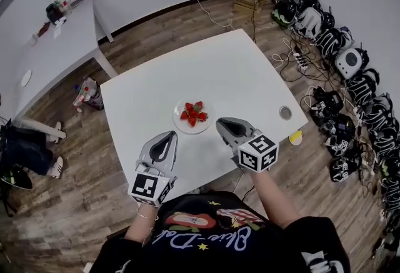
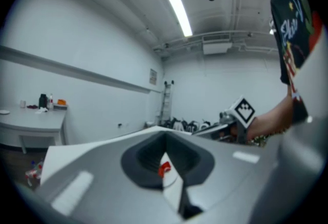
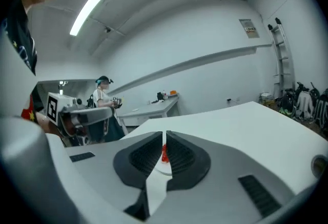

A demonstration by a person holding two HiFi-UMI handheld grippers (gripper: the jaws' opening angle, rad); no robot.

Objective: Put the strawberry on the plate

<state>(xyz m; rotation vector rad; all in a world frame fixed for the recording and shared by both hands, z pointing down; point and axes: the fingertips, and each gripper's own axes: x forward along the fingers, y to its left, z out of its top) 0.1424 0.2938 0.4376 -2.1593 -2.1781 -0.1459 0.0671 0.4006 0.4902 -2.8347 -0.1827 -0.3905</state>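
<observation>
On the plate (image 1: 179, 120), the strawberry (image 1: 193, 114) is found. Left gripper (image 1: 170, 135) at seven o'clock and right gripper (image 1: 220, 122) at four o'clock are clenched, empty. The plate could be knocked by an inward swing.

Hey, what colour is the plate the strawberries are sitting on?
White: the small round plate holding red strawberries shows best in the head view.
</observation>
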